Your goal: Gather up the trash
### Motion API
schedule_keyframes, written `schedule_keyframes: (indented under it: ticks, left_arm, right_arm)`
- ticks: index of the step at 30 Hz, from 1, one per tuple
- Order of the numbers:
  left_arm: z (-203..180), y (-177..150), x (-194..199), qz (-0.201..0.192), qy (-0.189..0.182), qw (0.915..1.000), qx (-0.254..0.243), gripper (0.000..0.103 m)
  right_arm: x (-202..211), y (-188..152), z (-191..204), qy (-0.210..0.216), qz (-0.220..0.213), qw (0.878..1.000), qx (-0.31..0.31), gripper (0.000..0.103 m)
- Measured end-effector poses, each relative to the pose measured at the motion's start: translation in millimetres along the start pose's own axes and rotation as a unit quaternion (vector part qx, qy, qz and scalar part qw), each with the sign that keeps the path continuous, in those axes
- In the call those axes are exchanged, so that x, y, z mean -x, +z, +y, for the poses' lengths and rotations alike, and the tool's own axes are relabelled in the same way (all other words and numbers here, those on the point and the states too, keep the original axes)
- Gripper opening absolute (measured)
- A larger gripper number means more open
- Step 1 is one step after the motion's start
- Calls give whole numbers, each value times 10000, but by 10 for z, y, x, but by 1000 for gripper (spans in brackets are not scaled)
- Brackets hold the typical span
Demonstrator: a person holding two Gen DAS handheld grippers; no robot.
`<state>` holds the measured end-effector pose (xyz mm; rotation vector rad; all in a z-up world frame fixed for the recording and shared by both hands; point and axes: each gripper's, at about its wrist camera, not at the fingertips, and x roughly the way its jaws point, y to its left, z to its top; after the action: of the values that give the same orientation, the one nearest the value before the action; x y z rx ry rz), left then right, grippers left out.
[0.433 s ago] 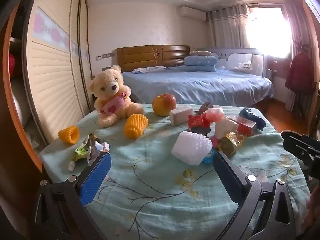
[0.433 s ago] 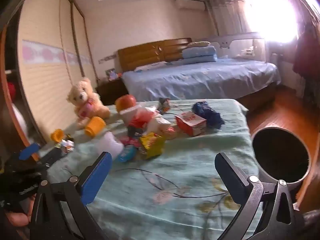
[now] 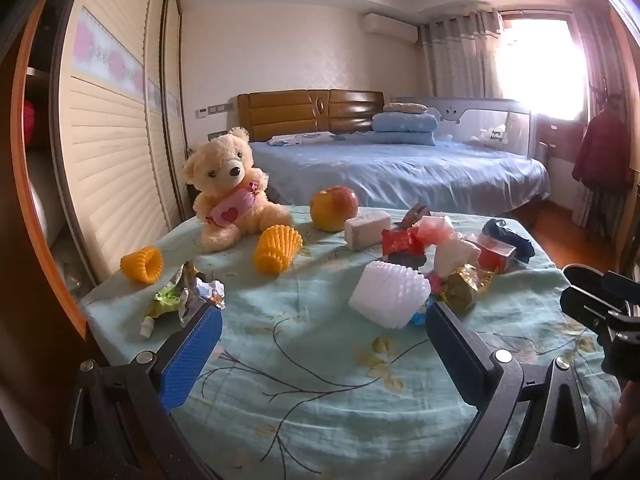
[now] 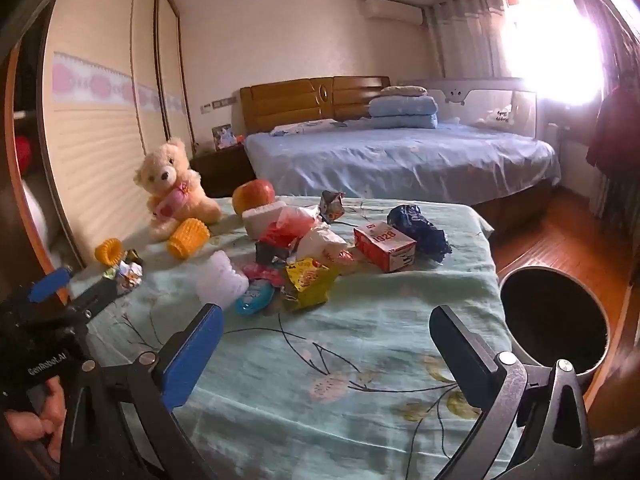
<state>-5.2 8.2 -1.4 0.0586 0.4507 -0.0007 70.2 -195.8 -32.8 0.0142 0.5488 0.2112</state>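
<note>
Both the left tool (image 3: 322, 322) and right tool (image 4: 324, 320) are held wide, empty; the apple (image 3: 334, 208) could be mistaken for trash among the wrappers (image 4: 308, 280) mid-table.

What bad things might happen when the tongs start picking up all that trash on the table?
The apple and teddy bear sit right beside the wrappers, so the tongs might grab something that isn't trash. The pile is jumbled, so pulling one piece may drag others off the tablecloth. The bin stands low beside the table, so a drop from the right tongs might miss it.
</note>
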Motion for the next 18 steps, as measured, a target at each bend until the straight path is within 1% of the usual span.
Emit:
schedule_keyframes:
  ticks: [5,7,13,18]
  left_arm:
    - [8,-7,-11,20,-3,10000,4,102]
    - [10,-13,-13,16,4,10000,7,102]
    - [28,-21,-22,28,16,10000,23,102]
    - [31,-18,-22,31,-1,10000,22,102]
  right_arm:
    - [-38,-56,4,85,26,10000,46,103]
    - [-57,-67,23,6,53,10000,59,103]
    - [-59,-86,36,25,18,10000,87,103]
    - [-29,-80,53,-194,-66,9996,169,103]
